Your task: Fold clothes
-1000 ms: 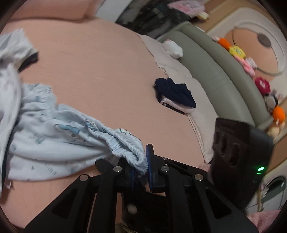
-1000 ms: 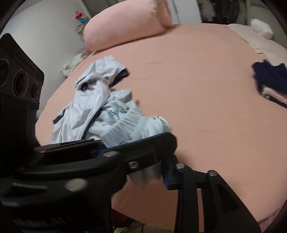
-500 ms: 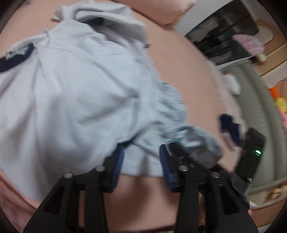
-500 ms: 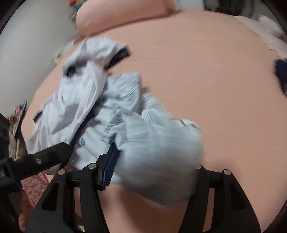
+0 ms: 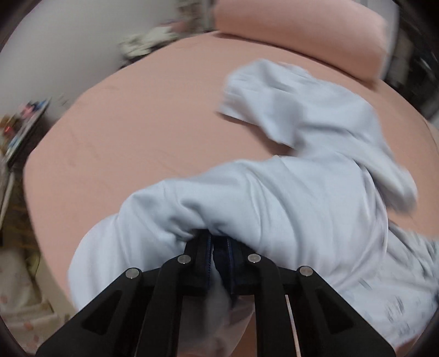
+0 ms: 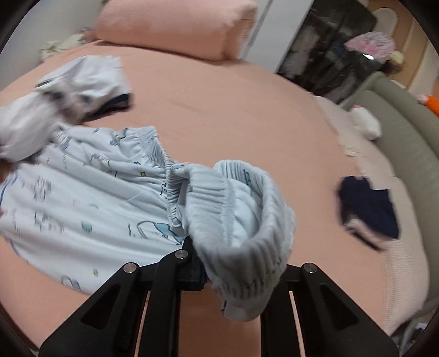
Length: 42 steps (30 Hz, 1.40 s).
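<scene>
A pale blue shirt (image 5: 301, 192) lies crumpled on the pink bed (image 5: 137, 123). My left gripper (image 5: 219, 250) is at its near edge, jaws closing, with a fold of the shirt pinched between the pads. Pale blue printed pants (image 6: 96, 197) lie beside the shirt (image 6: 82, 77) in the right wrist view. Their ribbed waistband (image 6: 238, 219) drapes over my right gripper (image 6: 216, 263). Its jaws are closing with that waistband between them, and the right finger is hidden under the fabric. The pants (image 5: 406, 288) also show, blurred, at the right of the left wrist view.
A pink bolster pillow (image 6: 175, 24) lies across the far end of the bed. A navy folded pile (image 6: 367, 208) sits on a pale blanket at the right, by a grey-green padded rail (image 6: 406, 131). Clutter (image 5: 16, 131) lies beyond the bed's left edge.
My left gripper let go of the pants' waistband, swung left over the shirt and closed on its edge. My right gripper opened wide around the waistband, then closed on it.
</scene>
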Each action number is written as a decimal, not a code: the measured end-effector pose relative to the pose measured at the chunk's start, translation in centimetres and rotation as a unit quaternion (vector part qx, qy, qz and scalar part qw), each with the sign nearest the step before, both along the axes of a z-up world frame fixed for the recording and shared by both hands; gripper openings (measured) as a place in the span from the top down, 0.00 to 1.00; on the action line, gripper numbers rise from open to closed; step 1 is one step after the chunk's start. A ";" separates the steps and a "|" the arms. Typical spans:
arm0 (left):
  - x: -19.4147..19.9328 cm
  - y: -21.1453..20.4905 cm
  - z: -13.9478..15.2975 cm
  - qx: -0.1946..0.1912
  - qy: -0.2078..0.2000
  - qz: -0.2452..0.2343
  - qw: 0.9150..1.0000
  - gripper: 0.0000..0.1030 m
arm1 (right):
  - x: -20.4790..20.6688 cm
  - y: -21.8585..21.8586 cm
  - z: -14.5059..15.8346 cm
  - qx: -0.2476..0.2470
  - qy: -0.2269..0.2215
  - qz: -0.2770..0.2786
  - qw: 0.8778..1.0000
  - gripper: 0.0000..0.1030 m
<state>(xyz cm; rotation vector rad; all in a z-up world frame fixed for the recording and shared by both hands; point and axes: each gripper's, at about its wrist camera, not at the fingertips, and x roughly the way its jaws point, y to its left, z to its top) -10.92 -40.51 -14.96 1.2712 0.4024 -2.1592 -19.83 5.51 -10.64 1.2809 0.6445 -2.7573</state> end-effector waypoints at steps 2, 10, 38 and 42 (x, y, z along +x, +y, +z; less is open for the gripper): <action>0.9 0.1 0.9 0.034 0.007 -0.005 0.999 0.88 | -0.5 2.4 0.9 0.014 0.004 -0.027 1.000 0.88; 6.0 14.4 1.7 0.179 0.047 -0.160 0.970 0.48 | 2.9 11.2 5.6 -0.097 0.002 -0.063 0.993 0.88; -2.6 43.2 0.8 0.323 0.023 -0.463 0.825 0.38 | 14.9 16.3 3.3 -0.235 -0.123 0.022 0.964 0.86; -3.9 48.4 -1.1 0.248 -0.034 -0.495 0.832 0.73 | 16.0 15.6 4.0 -0.244 -0.115 0.040 0.962 0.86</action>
